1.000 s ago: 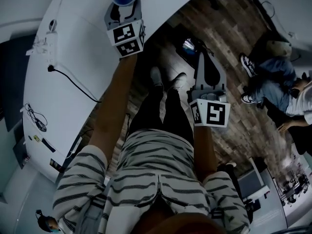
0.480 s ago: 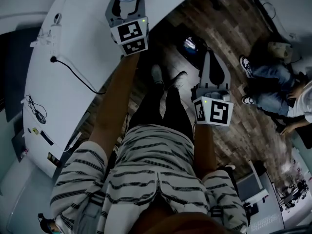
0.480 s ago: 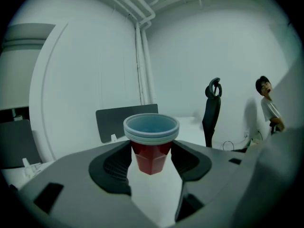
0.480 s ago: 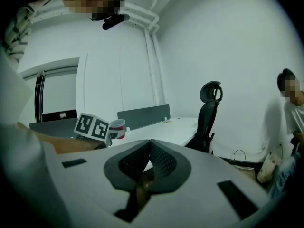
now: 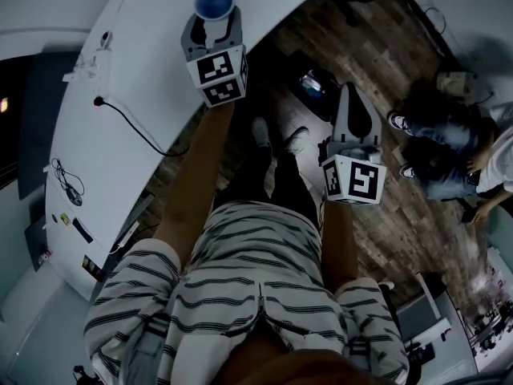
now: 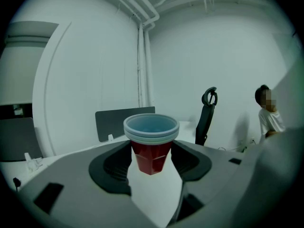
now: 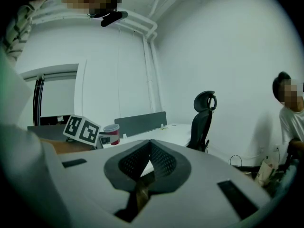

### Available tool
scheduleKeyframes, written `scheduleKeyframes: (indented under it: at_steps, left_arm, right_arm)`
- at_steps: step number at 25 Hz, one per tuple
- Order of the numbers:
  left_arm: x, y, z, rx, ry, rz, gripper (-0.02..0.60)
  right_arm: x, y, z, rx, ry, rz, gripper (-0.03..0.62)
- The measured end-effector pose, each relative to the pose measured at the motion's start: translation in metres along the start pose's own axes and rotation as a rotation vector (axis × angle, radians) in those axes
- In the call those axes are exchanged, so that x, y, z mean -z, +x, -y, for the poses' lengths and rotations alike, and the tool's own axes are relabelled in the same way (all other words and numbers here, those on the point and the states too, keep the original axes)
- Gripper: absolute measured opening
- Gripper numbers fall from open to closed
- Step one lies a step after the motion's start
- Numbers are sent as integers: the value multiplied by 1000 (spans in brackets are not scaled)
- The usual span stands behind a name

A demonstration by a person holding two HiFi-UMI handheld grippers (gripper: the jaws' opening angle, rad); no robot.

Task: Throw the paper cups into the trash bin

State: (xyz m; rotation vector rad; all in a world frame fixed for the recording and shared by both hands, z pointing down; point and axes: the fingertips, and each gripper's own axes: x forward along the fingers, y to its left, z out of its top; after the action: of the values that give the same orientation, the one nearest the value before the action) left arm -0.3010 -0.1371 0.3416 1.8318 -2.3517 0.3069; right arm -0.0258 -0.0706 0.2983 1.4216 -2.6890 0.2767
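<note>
- left gripper (image 6: 151, 159): jaws spread wide and pinching the paper cups (image 6: 151, 132) by the sides; dark ribbed pads press on the red wall from both sides
- paper cups: a nested stack, upright, mouth up; faceted glossy red body tapering down, pale rolled rims stacked one on another, bluish-white inside
- in the head view the cups sit over the white table (image 5: 120, 79), near its curved edge
- right gripper (image 7: 150, 148): jaws pressed together at the tips, nothing between them; dark pads with a dotted grid texture, grey moulded plastic body
- each gripper carries a marker cube (image 5: 218, 74): white faces with black square patterns, no words on them
- right gripper hangs over the wood floor (image 5: 377, 38), well apart from the left one
- table: smooth, matte white, long rounded outline; a white power strip (image 5: 92, 66) and a black cable (image 5: 132, 131) lie on it; small stickers near its lower end, too small to read
- floor: dark wood planks, grain visible
- room: plain white walls, white pipes (image 6: 142, 46) running up to the ceiling; dark flat desk partition (image 6: 124, 120) behind the cups; black high-back office chair (image 7: 203, 118) beside the table
- the wearer's black-and-white striped shirt (image 5: 256, 287) fills the lower head view
- a seated person (image 5: 449, 151) at the right, in jeans and sneakers
</note>
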Motion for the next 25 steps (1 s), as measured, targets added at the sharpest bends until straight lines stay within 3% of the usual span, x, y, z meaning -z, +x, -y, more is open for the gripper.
scheduleKeyframes:
  at_steps: [25]
  left_arm:
    - [-47,-68,97,248,-22,20,278]
  right_arm:
    - [-42,-41,18,78,-17,52,9]
